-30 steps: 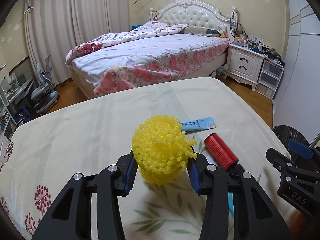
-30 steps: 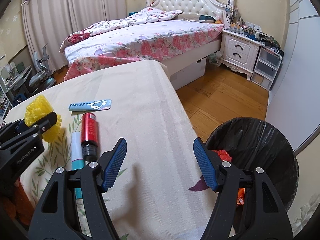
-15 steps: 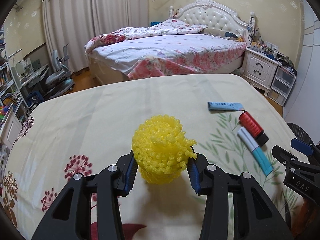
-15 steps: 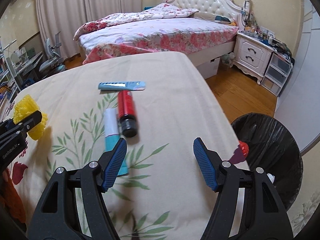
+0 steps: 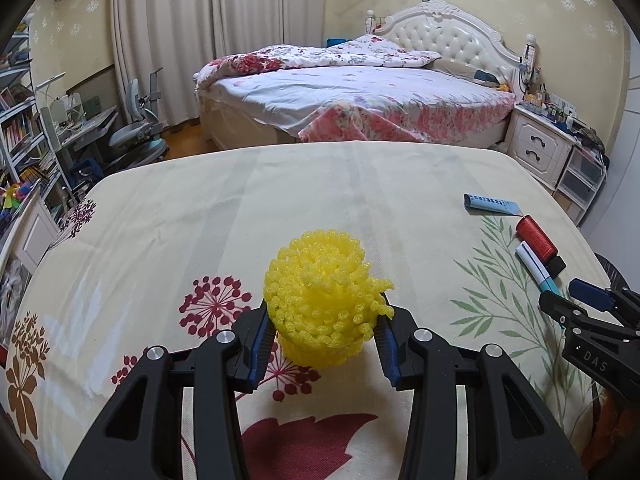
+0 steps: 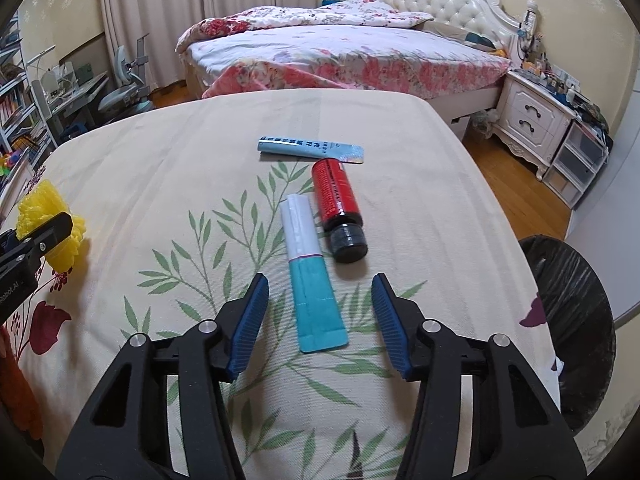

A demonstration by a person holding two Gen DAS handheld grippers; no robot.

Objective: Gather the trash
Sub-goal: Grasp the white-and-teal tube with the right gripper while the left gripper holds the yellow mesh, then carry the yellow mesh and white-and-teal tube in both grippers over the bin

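My left gripper (image 5: 324, 344) is shut on a yellow foam net (image 5: 324, 292) and holds it just above the flowered tablecloth (image 5: 240, 220). In the right wrist view the same foam net (image 6: 44, 216) shows at the far left. My right gripper (image 6: 318, 320) hovers over a white and teal tube (image 6: 310, 276) that lies between its closing jaws, with the pads clear of it. A red bottle (image 6: 336, 200) with a black cap lies right of the tube. A flat blue packet (image 6: 310, 147) lies beyond both.
A black-lined trash bin (image 6: 568, 320) stands on the floor off the table's right edge. A bed (image 5: 360, 96) fills the room behind the table, with a white nightstand (image 6: 532, 120) on the right and a desk with a chair (image 5: 136, 136) on the left.
Both grippers have moved left over the table. The right one left the bin side, now stands over the tube, and its jaws have narrowed. The left still holds the foam net.
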